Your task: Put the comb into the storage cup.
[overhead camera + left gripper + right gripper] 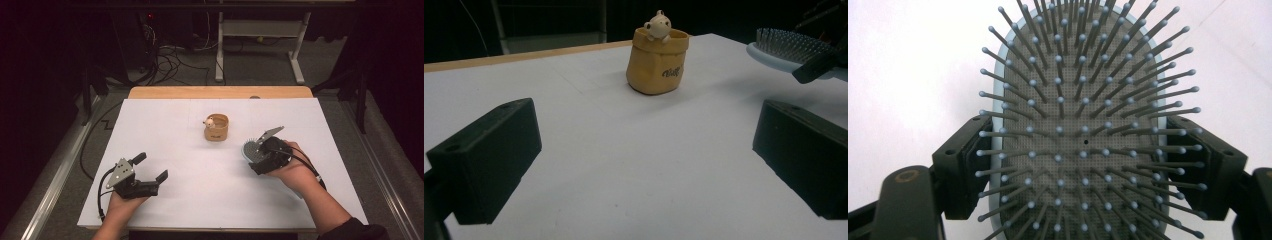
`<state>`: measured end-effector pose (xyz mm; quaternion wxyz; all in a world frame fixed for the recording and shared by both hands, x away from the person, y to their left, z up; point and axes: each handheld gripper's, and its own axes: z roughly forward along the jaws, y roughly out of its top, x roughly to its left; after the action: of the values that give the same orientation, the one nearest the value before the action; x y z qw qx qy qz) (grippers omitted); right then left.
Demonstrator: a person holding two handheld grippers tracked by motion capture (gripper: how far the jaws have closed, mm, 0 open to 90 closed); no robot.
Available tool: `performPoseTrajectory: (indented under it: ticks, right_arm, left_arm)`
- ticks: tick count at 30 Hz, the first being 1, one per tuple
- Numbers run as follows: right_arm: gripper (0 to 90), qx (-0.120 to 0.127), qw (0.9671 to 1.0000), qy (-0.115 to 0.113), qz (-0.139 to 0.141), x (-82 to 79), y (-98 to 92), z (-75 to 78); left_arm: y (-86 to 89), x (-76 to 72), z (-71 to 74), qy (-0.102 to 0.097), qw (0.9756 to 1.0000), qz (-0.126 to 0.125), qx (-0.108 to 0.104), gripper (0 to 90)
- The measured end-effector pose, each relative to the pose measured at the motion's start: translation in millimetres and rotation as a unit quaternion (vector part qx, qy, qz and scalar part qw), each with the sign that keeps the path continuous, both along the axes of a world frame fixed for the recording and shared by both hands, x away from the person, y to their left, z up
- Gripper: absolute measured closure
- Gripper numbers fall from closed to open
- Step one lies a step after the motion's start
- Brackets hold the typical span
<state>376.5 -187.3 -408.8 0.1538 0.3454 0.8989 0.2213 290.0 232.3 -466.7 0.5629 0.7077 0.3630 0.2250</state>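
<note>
White table [165,130] in a dark room: right gripper [260,152] clamps a pale-blue hairbrush [1078,125] by its head, bristles up, probably to carry it toward the tan pouch-shaped cup [216,127], while left gripper [150,172] waits wide open, empty.

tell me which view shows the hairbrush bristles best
The right gripper view: the hairbrush faces the camera, every bristle distinct, the right gripper clamping its pale blue rim. The left gripper view catches its bristled end side-on. The high view shows it small beside the hand.
</note>
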Motion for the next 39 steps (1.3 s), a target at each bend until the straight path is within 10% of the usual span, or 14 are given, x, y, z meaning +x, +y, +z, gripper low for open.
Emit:
performPoseTrajectory:
  ticks: [10, 23, 39]
  right_arm:
    - [20.6, 0.051, 0.9969, -0.056, -0.020, -1.5, 3.9, 3.5]
    - [20.6, 0.120, 0.9853, -0.114, -0.042, -5.2, 1.8, -1.9]
    - [20.6, 0.185, 0.9619, -0.191, -0.064, -10.9, -2.3, 3.0]
  left_arm:
    - [0.2, 0.0, -0.2, 0.003, 1.0000, 0.004, 0.004, 0.0]
    - [0.9, 0.7, -0.3, 0.010, 0.9999, 0.008, 0.002, 0.0]
    - [-0.6, 0.6, -0.4, 0.016, 0.9999, 0.003, 0.000, 0.0]
